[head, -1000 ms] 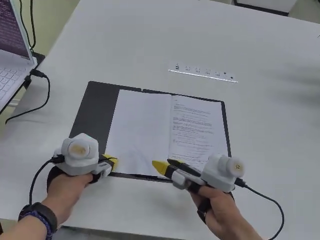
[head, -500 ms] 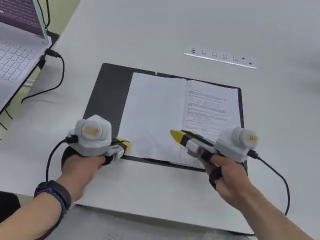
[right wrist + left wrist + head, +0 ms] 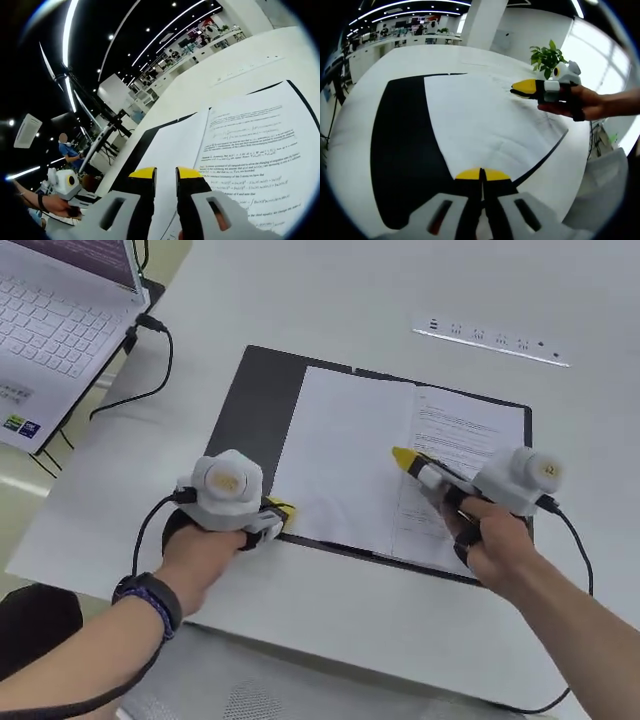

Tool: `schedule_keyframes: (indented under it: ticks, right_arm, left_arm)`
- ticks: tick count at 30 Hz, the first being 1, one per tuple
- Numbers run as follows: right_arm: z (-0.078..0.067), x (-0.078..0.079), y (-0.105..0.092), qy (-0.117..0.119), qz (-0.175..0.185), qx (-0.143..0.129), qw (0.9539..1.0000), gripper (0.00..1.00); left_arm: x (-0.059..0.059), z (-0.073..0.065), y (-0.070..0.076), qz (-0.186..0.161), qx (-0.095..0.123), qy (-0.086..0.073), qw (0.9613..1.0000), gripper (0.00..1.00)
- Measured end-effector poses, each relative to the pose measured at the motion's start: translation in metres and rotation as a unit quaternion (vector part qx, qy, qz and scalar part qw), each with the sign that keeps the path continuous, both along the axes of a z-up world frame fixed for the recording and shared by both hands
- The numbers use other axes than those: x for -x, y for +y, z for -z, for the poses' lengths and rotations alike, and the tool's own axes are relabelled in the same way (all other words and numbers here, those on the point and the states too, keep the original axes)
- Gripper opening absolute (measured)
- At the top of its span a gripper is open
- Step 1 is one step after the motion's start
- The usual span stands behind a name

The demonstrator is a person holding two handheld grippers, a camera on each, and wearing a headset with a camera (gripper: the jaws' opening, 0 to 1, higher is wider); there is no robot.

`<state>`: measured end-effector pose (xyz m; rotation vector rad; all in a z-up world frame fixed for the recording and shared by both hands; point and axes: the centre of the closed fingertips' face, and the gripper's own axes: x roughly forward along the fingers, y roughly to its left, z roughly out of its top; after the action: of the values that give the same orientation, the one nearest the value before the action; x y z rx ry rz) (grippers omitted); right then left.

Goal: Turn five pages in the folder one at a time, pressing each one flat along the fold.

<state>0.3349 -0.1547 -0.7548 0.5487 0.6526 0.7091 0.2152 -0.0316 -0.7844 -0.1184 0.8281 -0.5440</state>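
The black folder lies open on the white table, with a blank page on the left and a printed page on the right. My left gripper is shut, and its yellow tips sit at the blank page's near left corner. My right gripper hovers over the fold about halfway up the pages and points left. Its jaws stand a narrow gap apart with nothing between them. It also shows in the left gripper view as the right gripper above the fold.
A laptop sits at the far left with a black cable running toward the folder. A white power strip is set into the table behind the folder. The table's near edge runs just below my hands.
The camera has shifted. My right gripper has moved from the folder's near edge up along the fold toward the middle of the pages. The left gripper has stayed at the page corner.
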Motion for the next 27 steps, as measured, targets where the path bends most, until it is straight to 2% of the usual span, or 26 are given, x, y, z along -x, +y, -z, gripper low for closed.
schedule_keyframes:
  ticks: [5,10,13,15,20,27]
  right_arm:
    - [0.006,-0.010,0.000,0.001,0.004,0.001,1.0000,0.10]
    - [0.009,-0.010,0.006,0.006,0.003,0.001,1.0000,0.07]
    - [0.010,-0.009,0.004,0.012,0.015,0.000,0.9998,0.00]
    - [0.008,-0.008,0.004,0.015,0.015,-0.011,0.9997,0.00]
    - [0.005,-0.007,0.006,0.011,0.006,-0.011,0.9999,0.00]
    - [0.005,-0.014,0.006,0.009,0.013,-0.022,0.9996,0.00]
  left_arm:
    - [-0.002,0.001,0.000,-0.007,0.005,0.016,0.9998,0.00]
    - [-0.003,0.003,0.001,-0.010,0.004,0.016,0.9998,0.00]
    - [-0.004,0.004,0.002,-0.013,0.004,0.020,0.9997,0.00]
    - [-0.004,0.005,0.002,-0.014,0.003,0.022,0.9997,0.00]
    - [-0.004,0.007,0.004,-0.014,0.002,0.023,0.9996,0.00]
    - [-0.004,0.009,0.004,-0.012,0.000,0.023,0.9997,0.00]
